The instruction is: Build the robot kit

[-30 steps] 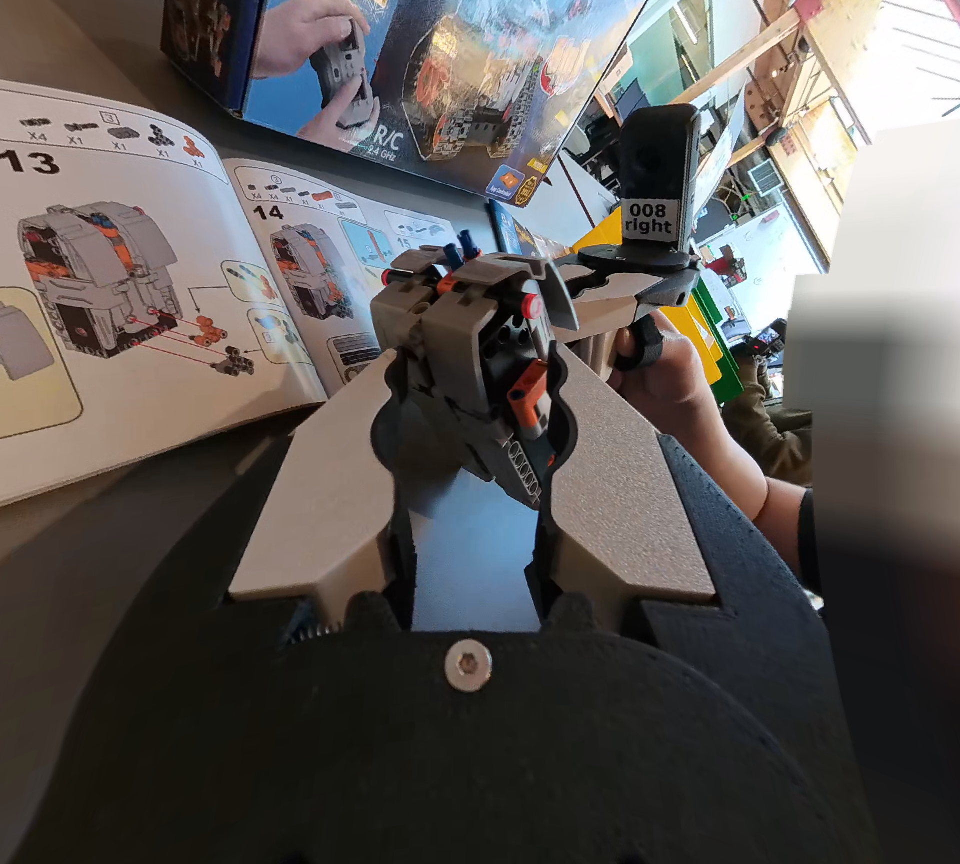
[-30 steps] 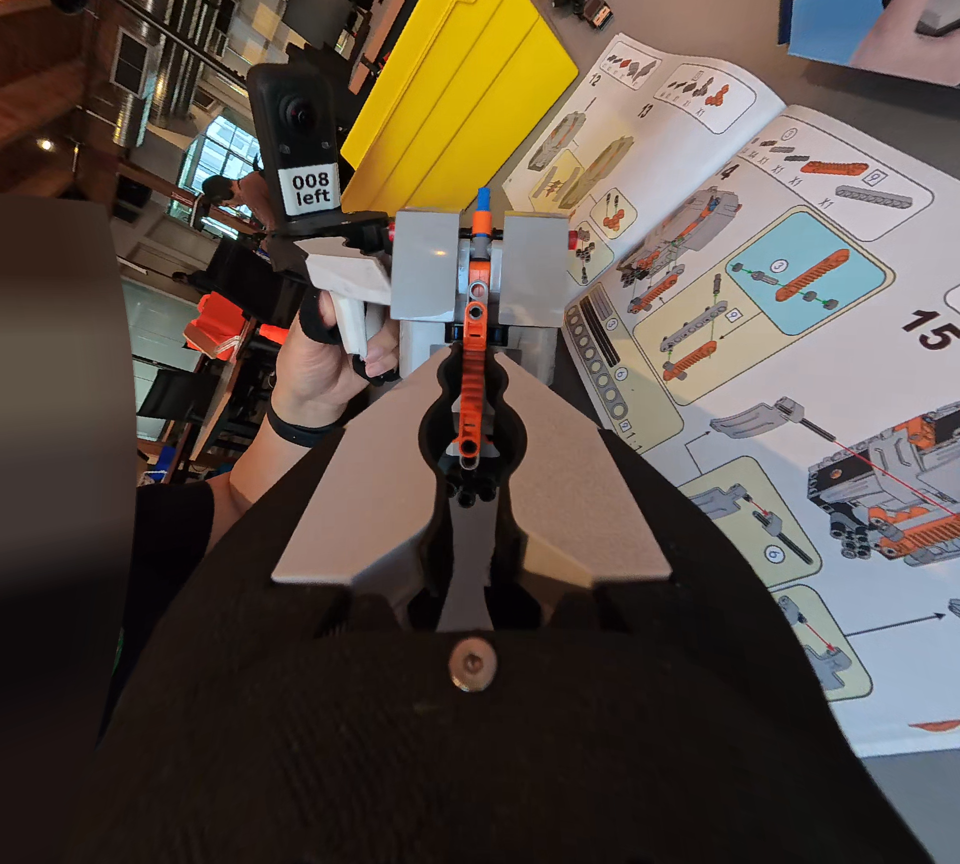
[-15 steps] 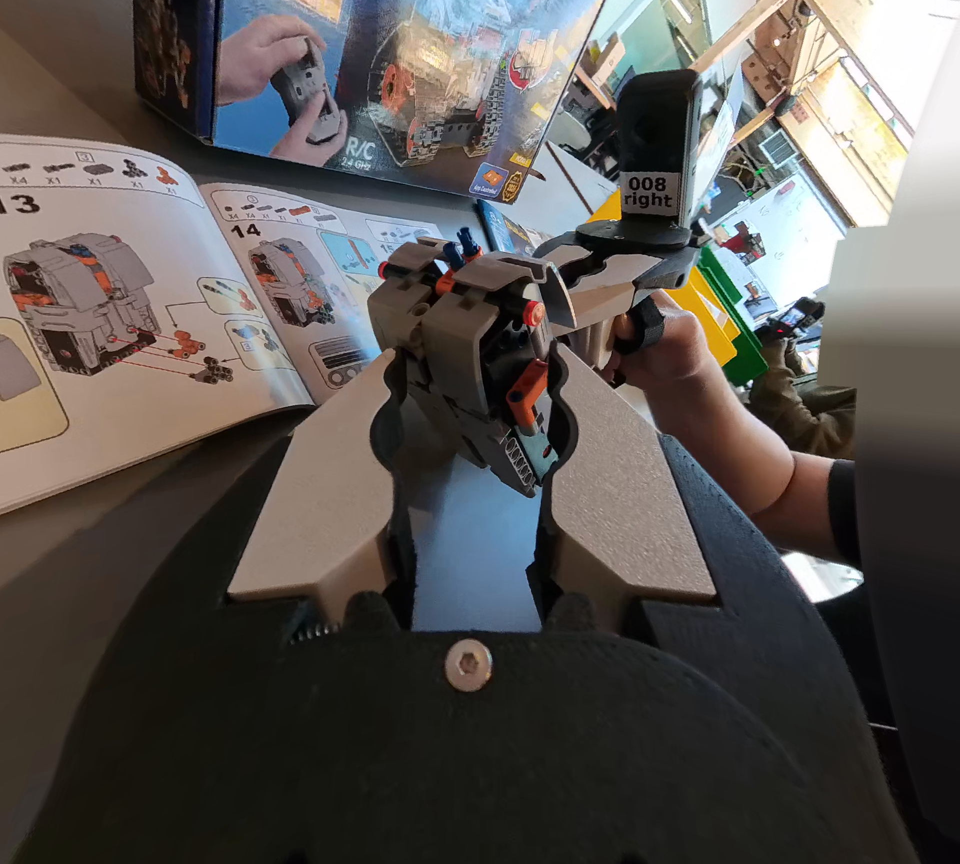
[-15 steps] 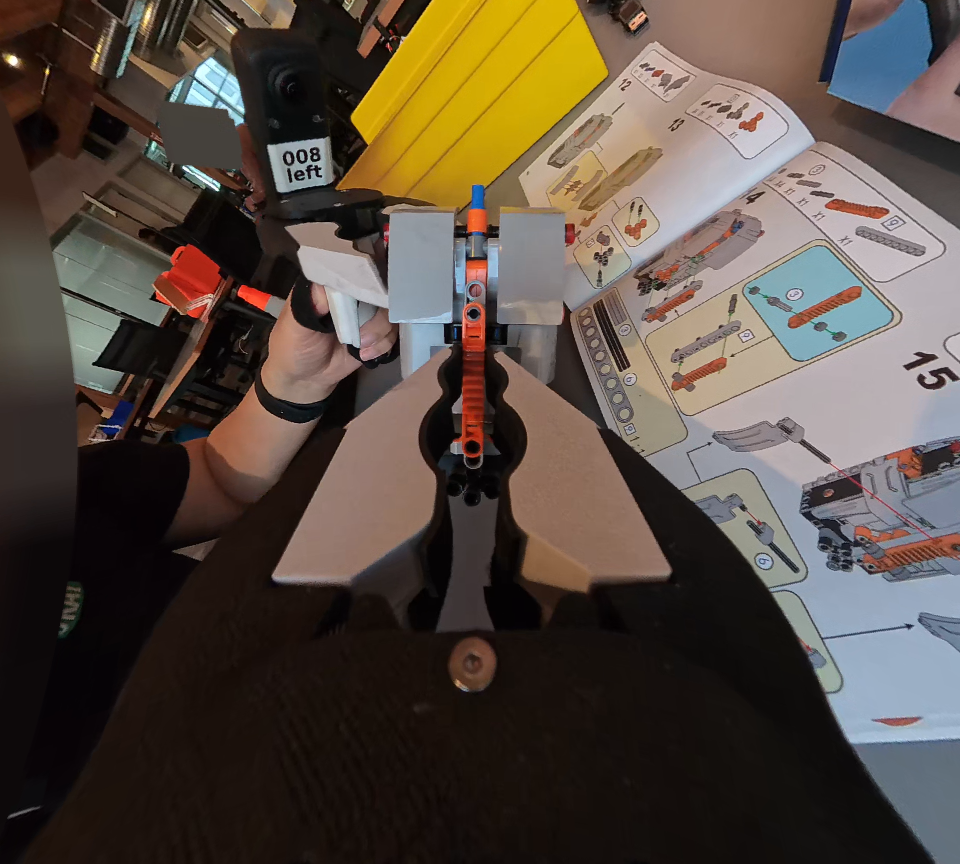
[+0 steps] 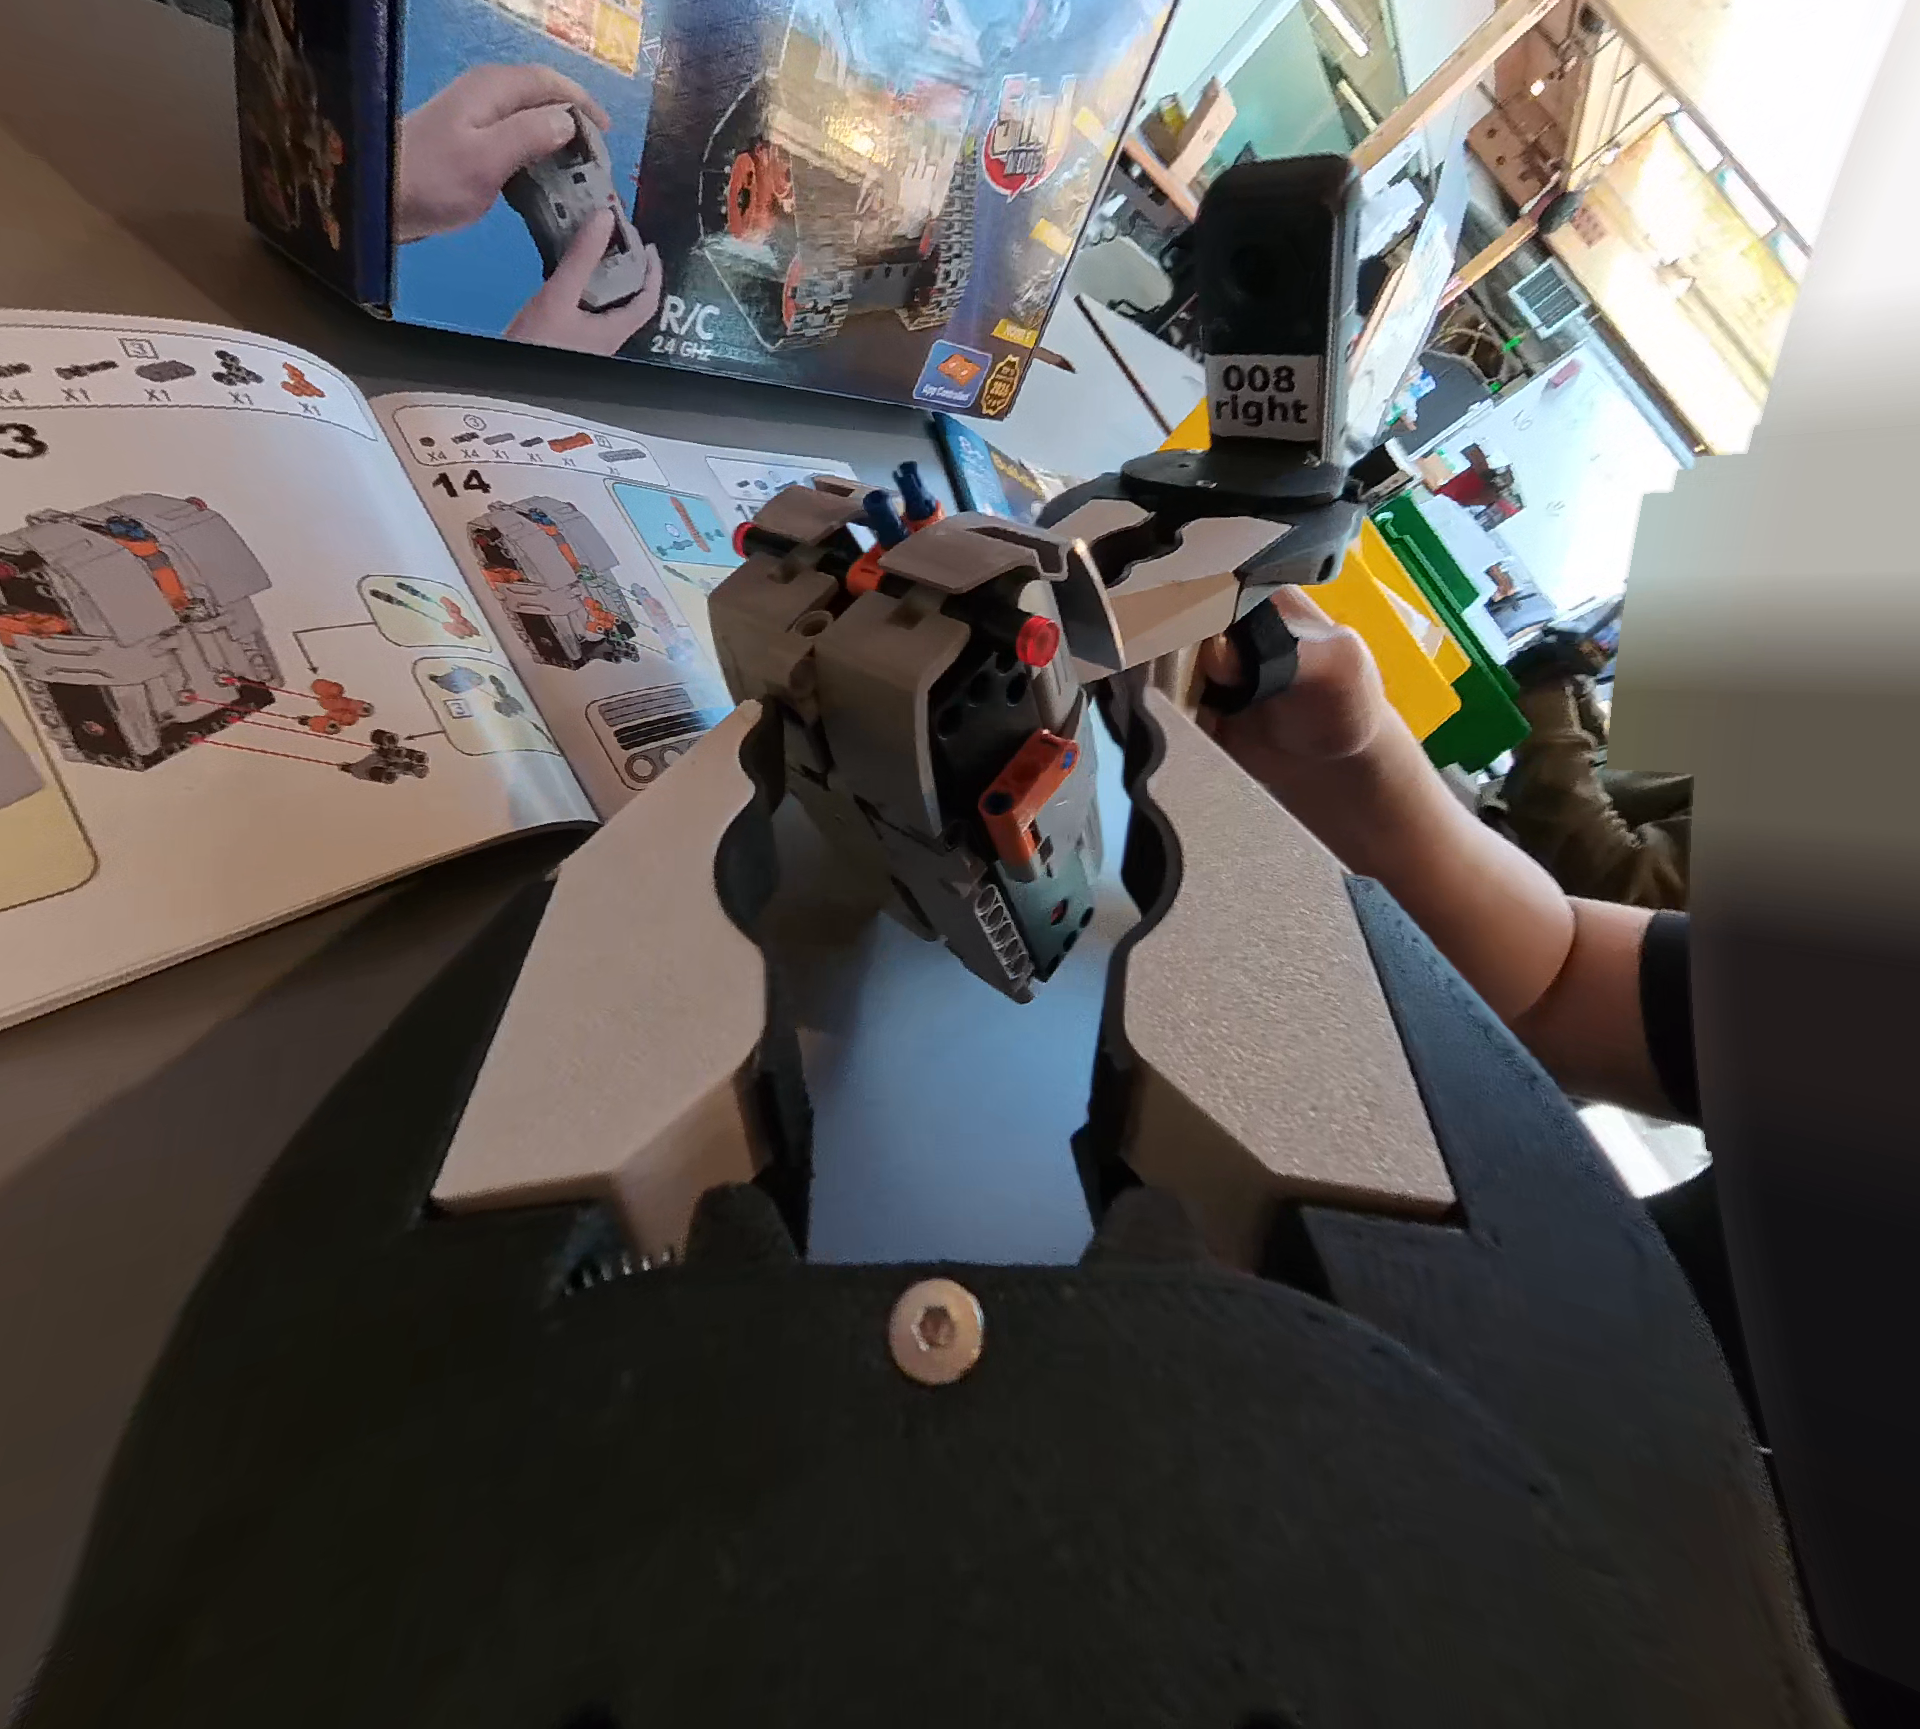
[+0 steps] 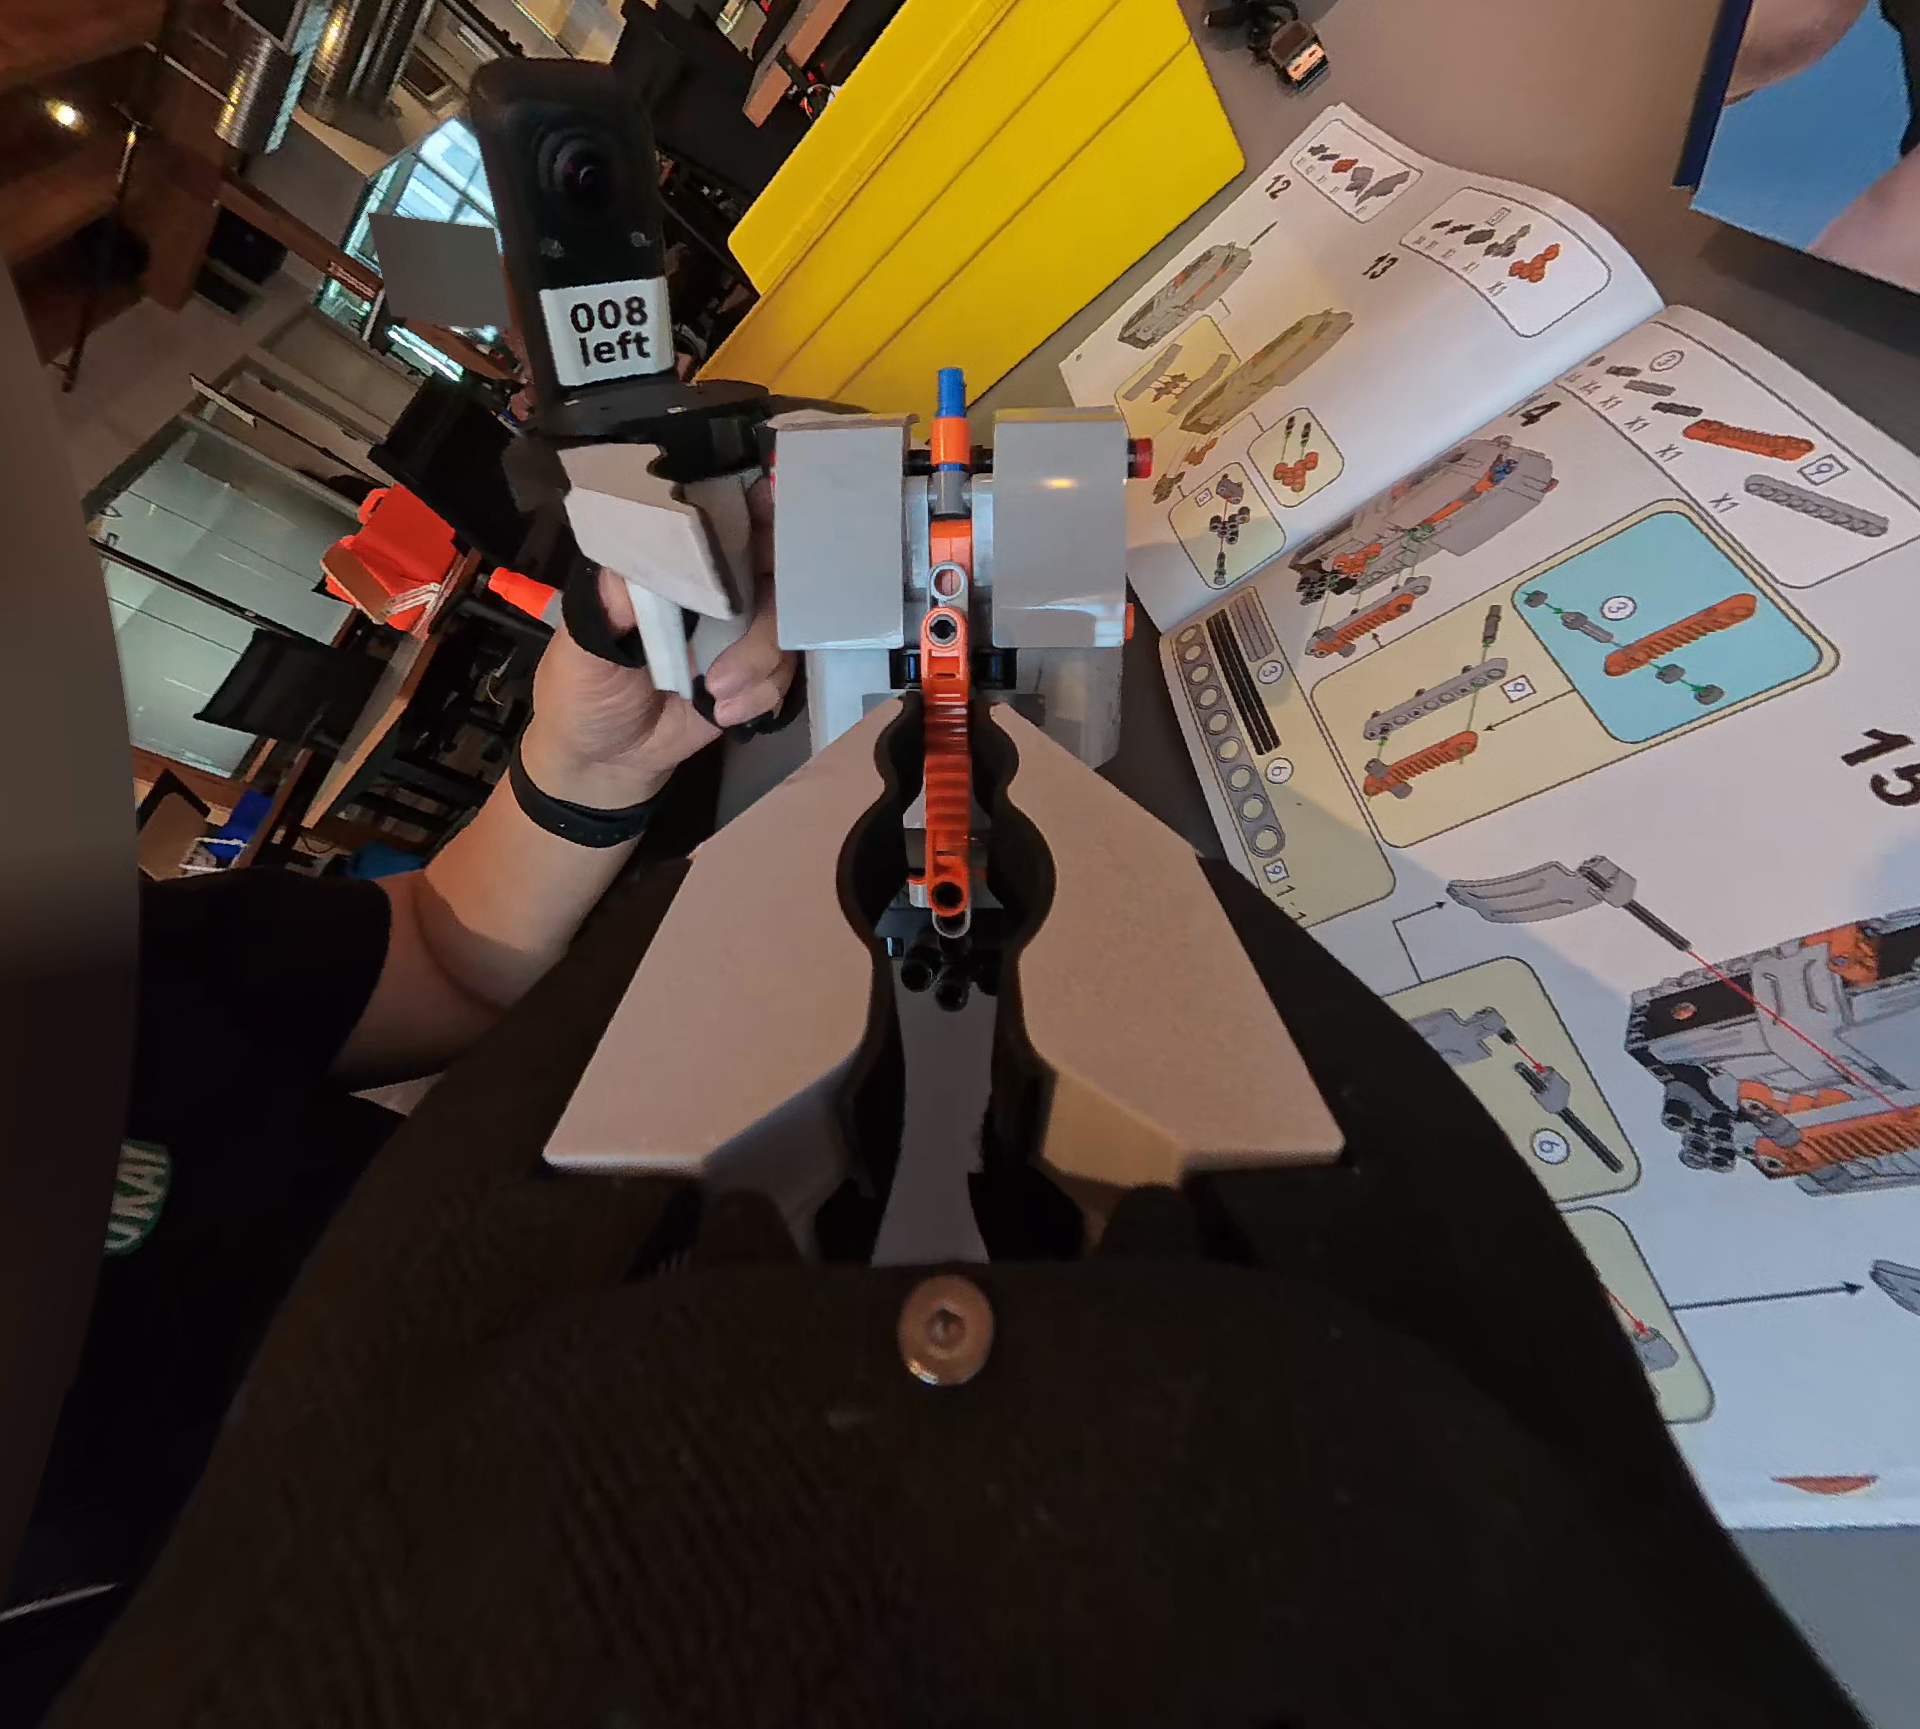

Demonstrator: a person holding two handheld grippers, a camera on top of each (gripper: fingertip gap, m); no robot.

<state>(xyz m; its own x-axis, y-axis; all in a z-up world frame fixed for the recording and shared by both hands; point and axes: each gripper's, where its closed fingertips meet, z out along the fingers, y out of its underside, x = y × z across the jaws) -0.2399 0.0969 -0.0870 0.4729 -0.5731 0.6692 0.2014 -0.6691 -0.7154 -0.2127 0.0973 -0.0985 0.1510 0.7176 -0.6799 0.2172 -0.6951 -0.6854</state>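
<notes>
Grey brick model with orange beam, yellow bin, blue box.

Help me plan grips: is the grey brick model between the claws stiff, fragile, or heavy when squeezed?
Probably stiff: the grey brick model is blocky plastic, pinned together. Likely light, held in the left claw. Protruding pins and the orange toothed beam in the right claw might pop loose.
</notes>
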